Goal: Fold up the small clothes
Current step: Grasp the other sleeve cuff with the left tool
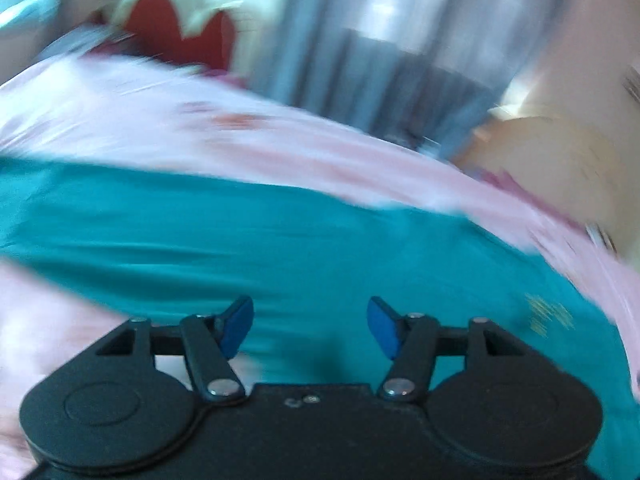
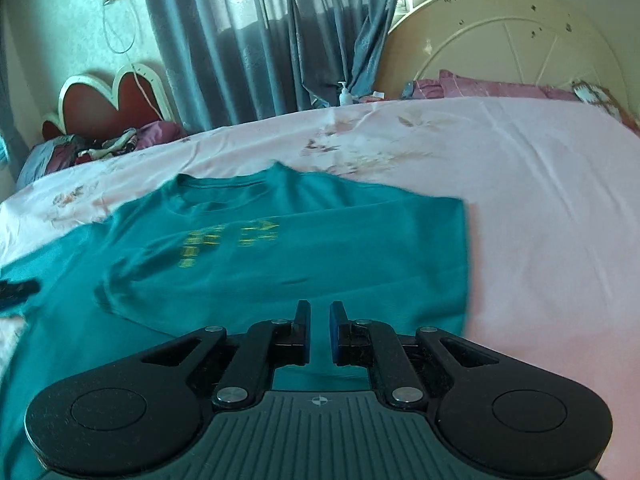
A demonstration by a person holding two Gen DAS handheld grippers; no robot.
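The left claw (image 1: 311, 326) stands wide open, its blue pads (image 1: 239, 326) splayed far apart with nothing between them. It hangs over the teal T-shirt (image 1: 280, 240), which fills the left wrist view from 9 o'clock through the centre to 4 o'clock; that view is heavily smeared, so whether the pads touch the cloth cannot be told.

The right claw (image 2: 319, 332) is nearly closed, only a narrow slit left between its pads (image 2: 338, 334), and nothing is visibly gripped in that slit. The T-shirt (image 2: 280, 264) lies directly ahead of it at 12 o'clock, spread front-up with its collar at the far side and yellow lettering (image 2: 228, 244) across the chest. One side appears folded over, giving a straight edge at 2 o'clock. A dark part of the other tool (image 2: 18, 290) shows at 9 o'clock on the shirt.

The shirt rests on a bed under a pale pink floral sheet (image 2: 540, 200). A cream round headboard (image 2: 508, 40) rises at 1 o'clock, grey-blue curtains (image 2: 260, 32) hang at 12, and a red heart-shaped headboard (image 2: 112, 104) sits at 10 o'clock.
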